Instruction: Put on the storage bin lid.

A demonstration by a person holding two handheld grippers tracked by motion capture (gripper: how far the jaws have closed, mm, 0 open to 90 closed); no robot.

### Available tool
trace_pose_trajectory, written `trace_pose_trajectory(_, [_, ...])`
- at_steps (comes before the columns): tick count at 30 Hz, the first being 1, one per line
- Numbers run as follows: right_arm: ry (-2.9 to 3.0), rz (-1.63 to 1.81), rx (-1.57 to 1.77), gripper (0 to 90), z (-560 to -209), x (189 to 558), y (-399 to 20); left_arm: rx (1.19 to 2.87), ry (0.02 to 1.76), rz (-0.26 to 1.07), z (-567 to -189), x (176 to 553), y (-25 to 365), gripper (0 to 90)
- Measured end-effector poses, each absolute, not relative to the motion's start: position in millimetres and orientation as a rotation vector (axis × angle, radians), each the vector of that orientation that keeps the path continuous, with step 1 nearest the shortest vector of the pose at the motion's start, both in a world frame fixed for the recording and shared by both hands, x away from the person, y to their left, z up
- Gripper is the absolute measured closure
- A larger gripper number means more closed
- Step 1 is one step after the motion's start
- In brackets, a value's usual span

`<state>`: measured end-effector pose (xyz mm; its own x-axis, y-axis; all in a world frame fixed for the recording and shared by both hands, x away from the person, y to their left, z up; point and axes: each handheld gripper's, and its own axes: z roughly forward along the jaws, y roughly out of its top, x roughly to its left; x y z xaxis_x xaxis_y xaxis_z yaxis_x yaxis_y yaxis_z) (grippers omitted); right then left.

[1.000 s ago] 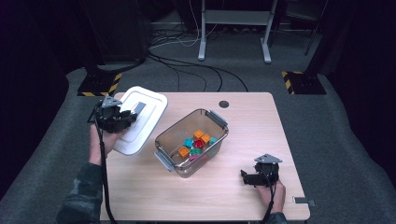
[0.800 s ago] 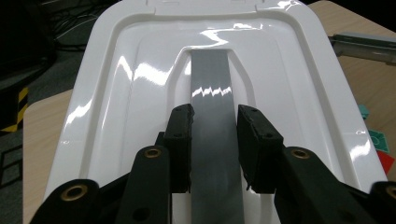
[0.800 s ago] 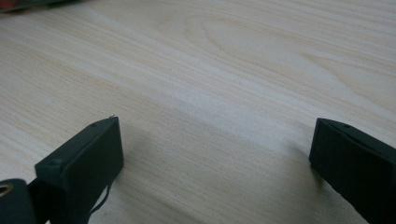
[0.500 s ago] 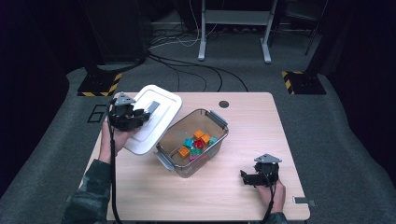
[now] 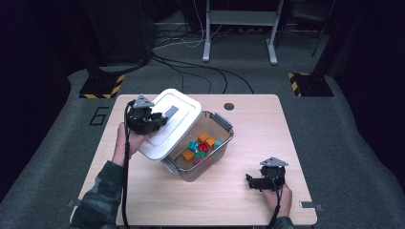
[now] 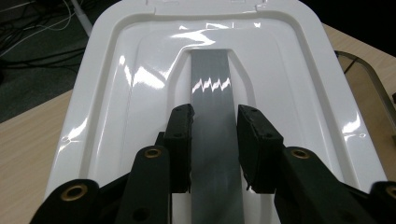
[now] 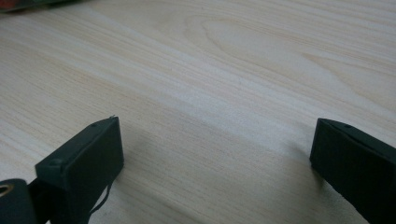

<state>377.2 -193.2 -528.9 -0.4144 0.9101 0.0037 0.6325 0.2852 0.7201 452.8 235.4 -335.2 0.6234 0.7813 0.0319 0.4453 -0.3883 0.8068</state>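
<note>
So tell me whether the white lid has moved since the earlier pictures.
Yes. The white lid, clamped by the left gripper, has moved right and now overhangs the clear box.

White lid (image 5: 172, 124) hanging tilted over clear bin (image 5: 217, 155), blocking its left half; right half w/ blocks (image 5: 200, 147) staying open from above. Tabletop (image 5: 229, 200) lying open betw. bin & right gripper (image 5: 249, 180).

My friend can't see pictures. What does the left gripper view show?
The left gripper pinches the grey handle strip of a shiny white lid. Wooden table lies underneath.
</note>
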Motion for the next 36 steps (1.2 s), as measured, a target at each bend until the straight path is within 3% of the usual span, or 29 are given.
trace_pose_trajectory(36, [2.147,0.915,1.388,1.4,-528.9,377.3,-193.3,2.244,0.819,0.349,-369.4,457.4,157.3,66.6])
